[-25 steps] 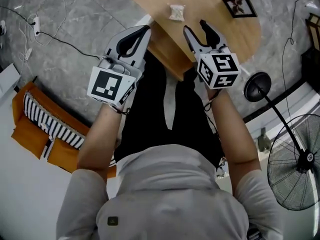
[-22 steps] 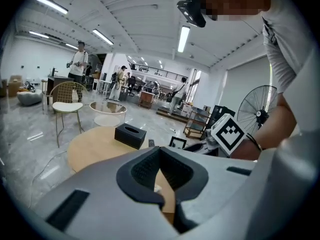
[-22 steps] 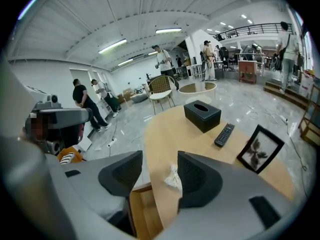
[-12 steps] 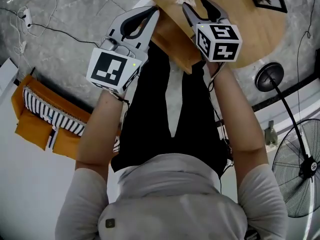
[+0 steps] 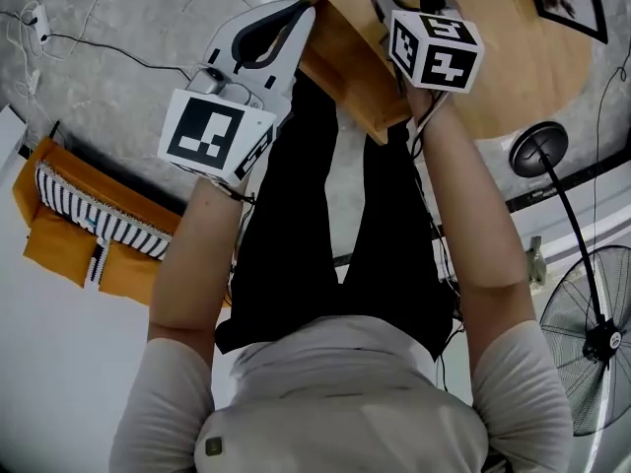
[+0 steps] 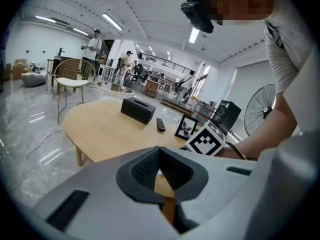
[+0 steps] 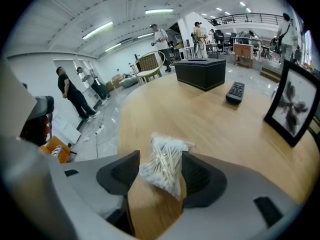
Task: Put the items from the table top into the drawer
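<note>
At the near edge of the worktop [image 7: 215, 124], your right gripper [image 7: 161, 160] has just been opening, jaws loosely straddling the cotton swab bag [image 7: 165, 156]. Your left gripper [image 6: 160, 154] is clenched, empty. Judge stowing barely begun: remote [image 7: 235, 91], picture frame [image 7: 295, 104] and black box [image 7: 200, 73] wait farther back.

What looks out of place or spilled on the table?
Nothing stands out: the bag of cotton swabs lies intact near the table edge; the black tissue box, remote and upright photo frame look orderly.
</note>
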Tool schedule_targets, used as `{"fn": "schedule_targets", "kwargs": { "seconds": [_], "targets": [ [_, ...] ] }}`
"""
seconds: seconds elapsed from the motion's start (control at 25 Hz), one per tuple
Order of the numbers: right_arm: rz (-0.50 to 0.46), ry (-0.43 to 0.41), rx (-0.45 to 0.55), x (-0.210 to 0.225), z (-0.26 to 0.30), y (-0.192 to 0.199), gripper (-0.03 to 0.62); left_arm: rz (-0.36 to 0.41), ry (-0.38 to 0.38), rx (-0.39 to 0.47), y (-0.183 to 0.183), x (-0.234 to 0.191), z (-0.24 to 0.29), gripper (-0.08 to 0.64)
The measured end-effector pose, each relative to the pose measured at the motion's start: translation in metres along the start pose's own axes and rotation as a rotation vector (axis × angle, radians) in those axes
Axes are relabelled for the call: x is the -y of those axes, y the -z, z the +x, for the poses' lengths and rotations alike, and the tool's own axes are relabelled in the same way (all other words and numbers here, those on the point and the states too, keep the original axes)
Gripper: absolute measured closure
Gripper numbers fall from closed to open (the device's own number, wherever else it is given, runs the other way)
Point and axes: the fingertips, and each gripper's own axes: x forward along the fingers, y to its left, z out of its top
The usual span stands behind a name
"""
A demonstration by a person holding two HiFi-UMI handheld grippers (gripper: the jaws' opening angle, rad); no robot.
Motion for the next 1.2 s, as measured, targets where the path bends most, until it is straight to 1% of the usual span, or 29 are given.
{"fn": "schedule_targets", "kwargs": {
  "seconds": [0.2,0.32,0.4,0.64,0.76,1.08,1.2],
  "targets": [
    [-0.004,0.026,-0.024,0.007,0.016,0.007,0.33,-0.025,-0.002,0.004,0.006,-0.002,0.003,0.551],
    [-0.048,0.038,-0.02,0.004,0.02,0.006,0.342,-0.035,0.002,0.003,0.011,-0.004,0.003,0.551],
    [-0.059,0.034,-0.021,0.003,0.022,0.006,0.359,-0.041,0.002,0.001,0.014,-0.004,0.002,0.551],
    [-0.048,0.024,-0.024,0.003,0.016,0.007,0.387,-0.044,-0.001,0.004,0.017,-0.001,-0.004,0.551],
    [-0.043,0.017,-0.024,0.001,0.011,0.004,0.391,-0.04,-0.007,0.01,0.016,-0.001,-0.008,0.551],
    [-0.084,0.005,0.007,-0.007,-0.005,-0.006,0.396,-0.041,-0.029,0.033,0.02,0.009,-0.021,0.551],
    [-0.106,-0.006,0.017,-0.013,-0.013,-0.008,0.397,-0.053,-0.042,0.045,0.023,0.014,-0.027,0.551]
  ]
}}
